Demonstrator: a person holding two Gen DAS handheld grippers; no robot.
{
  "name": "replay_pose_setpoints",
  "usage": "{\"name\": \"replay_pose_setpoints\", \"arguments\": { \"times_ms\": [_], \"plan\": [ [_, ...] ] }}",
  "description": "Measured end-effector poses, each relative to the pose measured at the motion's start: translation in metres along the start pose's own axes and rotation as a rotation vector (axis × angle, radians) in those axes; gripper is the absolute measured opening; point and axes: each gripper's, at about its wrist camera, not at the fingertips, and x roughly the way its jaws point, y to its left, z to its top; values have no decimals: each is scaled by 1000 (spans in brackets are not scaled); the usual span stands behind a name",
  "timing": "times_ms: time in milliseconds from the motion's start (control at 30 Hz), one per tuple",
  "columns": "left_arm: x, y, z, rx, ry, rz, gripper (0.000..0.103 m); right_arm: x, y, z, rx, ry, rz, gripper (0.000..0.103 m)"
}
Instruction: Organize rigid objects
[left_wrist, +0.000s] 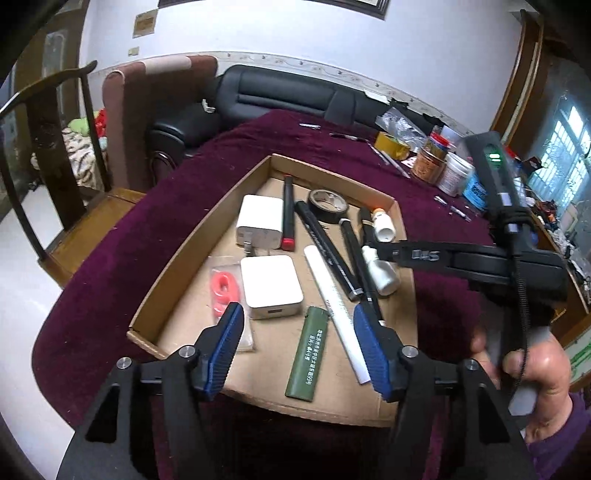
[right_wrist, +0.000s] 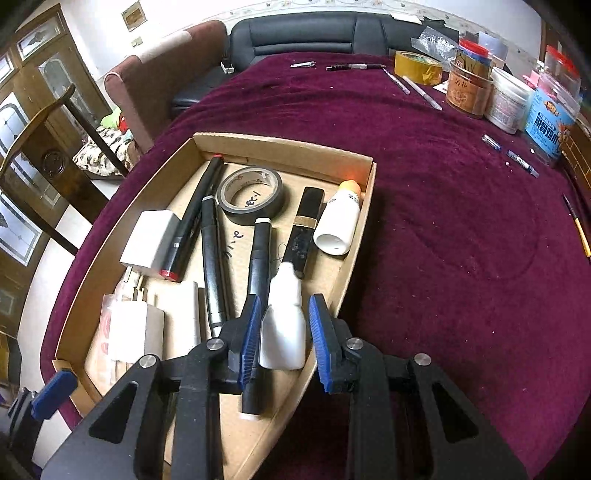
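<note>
White plastic dropper bottle btwn open, ribbed blue right tongs.

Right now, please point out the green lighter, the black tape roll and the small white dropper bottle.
green lighter (left_wrist: 306, 354): left wrist view, middle of body.
black tape roll (right_wrist: 251, 195): right wrist view, near rim.
white dropper bottle (right_wrist: 282, 332): right wrist view, body.

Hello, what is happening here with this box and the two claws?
A person is sorting small items in a cardboard tray on a maroon tablecloth. The right claw is open around a white dropper bottle lying in the tray. The left claw hovers open and empty above a green lighter.
</note>
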Motion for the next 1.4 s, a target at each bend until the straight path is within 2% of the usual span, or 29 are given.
{"name": "replay_pose_setpoints", "arguments": {
  "times_ms": [167, 233, 300, 367, 500, 800, 1233, 1400],
  "plan": [
    [-5, -6, 0, 32, -39, 122, 57, -28, -10, -9, 17, -95, 26, 25],
    [-8, -10, 1, 45, -58, 163, 62, -43, -13, -14, 13, -141, 10, 32],
    [-10, -14, 0, 55, -76, 193, 67, -58, -16, -22, 8, -193, -5, 53],
    [-12, -19, -1, 70, -93, 226, 69, -70, -19, -30, 9, -241, -25, 61],
    [-13, -27, -3, 94, -95, 248, 69, -80, -21, -45, -8, -278, -61, 61],
    [-19, -50, -7, 131, -101, 286, 69, -76, -33, -72, 0, -260, -103, 61],
    [-20, -75, -14, 184, -98, 301, 69, -84, -55, -94, 50, -269, -117, 61],
    [-20, -80, -15, 191, -97, 303, 69, -88, -56, -98, 53, -284, -122, 67]
  ]
}}
